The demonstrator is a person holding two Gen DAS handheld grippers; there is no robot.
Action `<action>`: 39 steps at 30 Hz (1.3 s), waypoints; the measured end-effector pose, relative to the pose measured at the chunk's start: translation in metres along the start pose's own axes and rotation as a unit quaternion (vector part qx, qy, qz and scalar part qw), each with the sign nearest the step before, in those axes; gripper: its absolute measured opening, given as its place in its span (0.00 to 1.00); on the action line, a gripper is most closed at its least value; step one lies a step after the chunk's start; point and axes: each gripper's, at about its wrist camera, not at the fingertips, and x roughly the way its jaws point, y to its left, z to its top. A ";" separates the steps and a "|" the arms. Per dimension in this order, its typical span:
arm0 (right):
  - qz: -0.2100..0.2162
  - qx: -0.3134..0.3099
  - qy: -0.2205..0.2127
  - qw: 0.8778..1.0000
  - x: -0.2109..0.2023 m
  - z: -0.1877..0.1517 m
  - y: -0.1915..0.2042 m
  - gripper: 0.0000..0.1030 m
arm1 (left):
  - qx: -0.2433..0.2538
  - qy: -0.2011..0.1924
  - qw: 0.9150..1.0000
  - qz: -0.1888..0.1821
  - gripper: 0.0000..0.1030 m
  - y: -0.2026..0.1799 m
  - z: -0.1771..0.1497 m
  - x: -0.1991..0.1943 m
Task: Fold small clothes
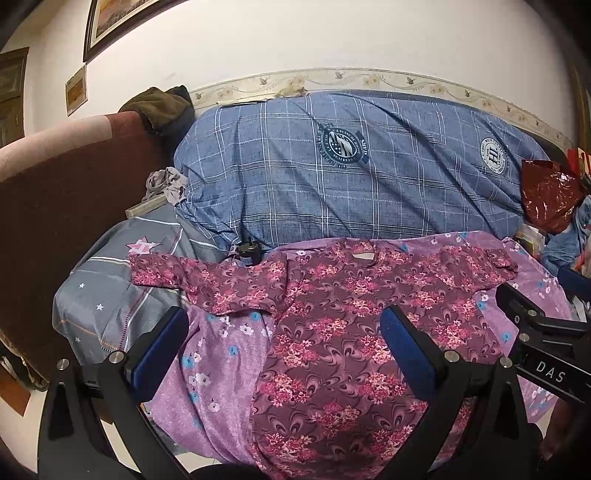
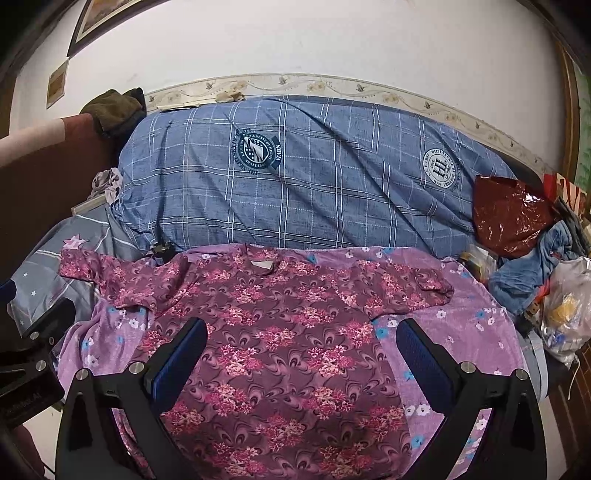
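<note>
A home bedroom: blue checked quilt on a bed, framed picture on the wall.

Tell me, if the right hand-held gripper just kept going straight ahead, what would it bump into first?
Most likely the floral shirt spread flat on the purple sheet. The right hand-held gripper is open and aimed at its middle; depth is hard to judge, but nothing else lies between.
</note>
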 end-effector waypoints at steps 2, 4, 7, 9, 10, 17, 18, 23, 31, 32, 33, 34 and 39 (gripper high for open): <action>0.000 0.002 0.000 1.000 0.003 0.000 -0.001 1.00 | 0.000 0.001 1.000 0.001 1.00 0.000 0.001 0.002; 0.000 0.003 0.002 1.000 0.005 0.001 -0.003 1.00 | 0.000 0.003 1.000 0.001 1.00 -0.001 0.000 0.004; 0.000 0.004 0.004 1.000 0.011 0.001 -0.005 1.00 | 0.001 0.005 1.000 0.004 1.00 -0.003 0.002 0.009; 0.001 0.003 0.007 1.000 0.016 0.002 -0.006 1.00 | 0.001 0.008 1.000 0.003 1.00 -0.004 0.003 0.014; 0.001 0.003 0.009 1.000 0.019 0.003 -0.006 1.00 | 0.001 0.009 1.000 0.005 1.00 -0.004 0.003 0.016; -0.005 0.009 0.021 1.000 0.049 0.009 -0.016 1.00 | 0.003 0.026 1.000 0.011 1.00 -0.011 0.010 0.049; -0.007 0.012 0.024 1.000 0.057 0.011 -0.019 1.00 | 0.003 0.029 1.000 0.012 1.00 -0.013 0.011 0.055; -0.017 0.024 0.040 0.999 0.097 0.018 -0.038 1.00 | 0.004 0.047 0.999 0.017 1.00 -0.022 0.017 0.095; -0.016 0.066 0.057 0.996 0.179 0.026 -0.097 0.98 | -0.030 0.082 0.996 -0.006 1.00 -0.031 0.022 0.183; -0.005 0.088 0.063 0.994 0.193 0.026 -0.117 0.98 | -0.039 0.093 0.995 -0.010 1.00 -0.031 0.020 0.198; 0.008 0.128 0.077 0.989 0.214 0.022 -0.148 0.98 | -0.049 0.107 0.993 -0.014 1.00 -0.031 0.017 0.215; 0.024 0.175 0.090 0.980 0.234 0.016 -0.179 0.94 | -0.064 0.128 0.990 -0.017 1.00 -0.029 0.012 0.237; 0.126 0.435 0.117 0.884 0.310 -0.039 -0.326 0.72 | -0.103 0.190 0.976 -0.005 1.00 -0.025 -0.014 0.294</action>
